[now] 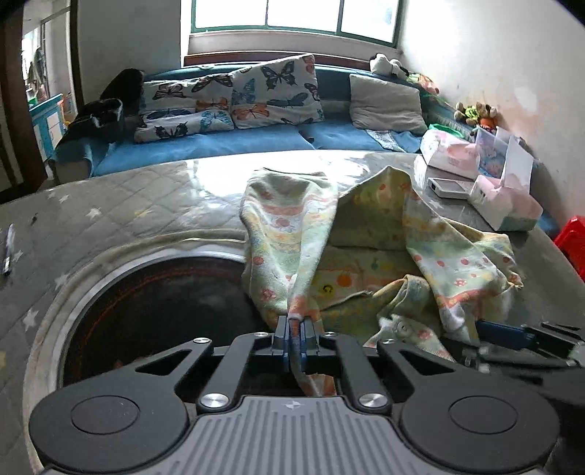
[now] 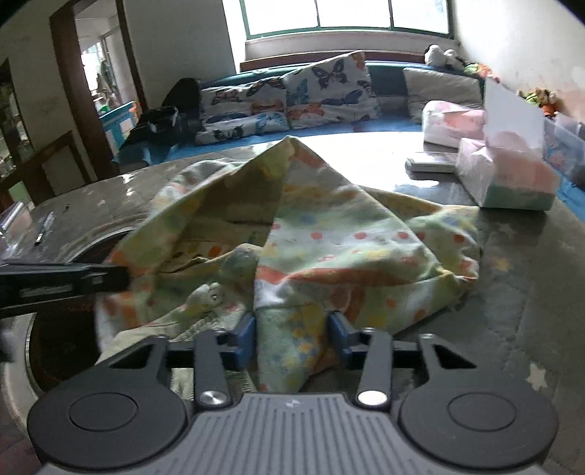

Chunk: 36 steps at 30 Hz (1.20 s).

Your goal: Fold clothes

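Left gripper (image 1: 295, 330): blue pads pressed nearly together, a thin fold of the patterned garment (image 1: 365, 248) pinched between them, cloth rising taut from the pinch and a short tail hanging below. Right gripper (image 2: 291, 334): jaws set well apart, a bunched hem of the same garment (image 2: 329, 237) lying in the gap; cannot tell whether either pad actually presses the fabric. From the left wrist view the right gripper (image 1: 519, 338) shows at the garment's right edge; from the right wrist view the left gripper (image 2: 120, 278) shows as a dark bar at the cloth's left edge. Garment is pale green-yellow with orange and pink prints, heaped in peaks and folds on the counter (image 1: 128, 204), which carries a quilted, star-printed cover under a glossy sheet. Just left of the cloth, a round dark recess with metal rim (image 1: 153, 303) is set into the counter; part of the garment overhangs it. A pen (image 1: 8, 248) lies at the counter's far left. Far right on the counter: tissue boxes (image 2: 512, 175) and a small white device (image 1: 449, 187). Beyond, a blue sofa (image 1: 204, 146) with butterfly cushions (image 1: 274, 91), a window (image 1: 292, 14) above.
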Tool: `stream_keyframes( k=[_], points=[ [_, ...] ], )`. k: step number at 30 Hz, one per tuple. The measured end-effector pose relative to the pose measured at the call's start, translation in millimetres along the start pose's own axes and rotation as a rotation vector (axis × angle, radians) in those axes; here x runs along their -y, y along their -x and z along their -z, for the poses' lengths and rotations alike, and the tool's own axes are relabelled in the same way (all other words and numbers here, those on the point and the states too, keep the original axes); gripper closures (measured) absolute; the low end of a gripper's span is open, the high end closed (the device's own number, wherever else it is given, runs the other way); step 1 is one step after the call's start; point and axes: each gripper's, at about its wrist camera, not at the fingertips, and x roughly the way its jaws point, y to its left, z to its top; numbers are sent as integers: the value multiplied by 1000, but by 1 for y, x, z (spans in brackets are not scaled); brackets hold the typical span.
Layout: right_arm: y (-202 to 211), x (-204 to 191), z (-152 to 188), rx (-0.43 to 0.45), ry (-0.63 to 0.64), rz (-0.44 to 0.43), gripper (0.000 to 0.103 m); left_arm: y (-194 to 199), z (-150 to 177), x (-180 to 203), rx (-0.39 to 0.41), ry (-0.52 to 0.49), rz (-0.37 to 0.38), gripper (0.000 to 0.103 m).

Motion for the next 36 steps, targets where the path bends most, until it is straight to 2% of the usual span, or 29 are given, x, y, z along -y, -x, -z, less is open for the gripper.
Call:
stream_keyframes(
  k=[2, 6, 13, 21, 27, 29, 32, 35, 36],
  points=[
    [5, 2, 2, 11, -15, -7, 79, 9, 5, -8, 3, 18, -4, 97],
    [19, 6, 9, 19, -31, -25, 94, 30, 19, -23, 10, 55, -2, 98],
    [50, 5, 37, -3, -26, -97, 99, 65, 53, -37, 8, 97, 11, 98],
    [94, -24, 76, -43, 77, -191, 99, 109, 103, -47, -12, 108, 14, 98],
    [117, -37, 85, -32, 110, -238, 87, 125, 133, -55, -47, 127, 16, 98],
    [118, -40, 81, -17, 119, -236, 73, 126, 136, -56, -52, 127, 19, 96],
    [116, -49, 69, 15, 157, -220, 69, 130, 136, -56, -41, 124, 18, 88],
    [105, -55, 52, 43, 192, -200, 63, 138, 132, -57, -12, 115, 12, 66],
    [101, -57, 46, 53, 203, -193, 61, 141, 131, -57, 0, 112, 11, 55]
  ],
)
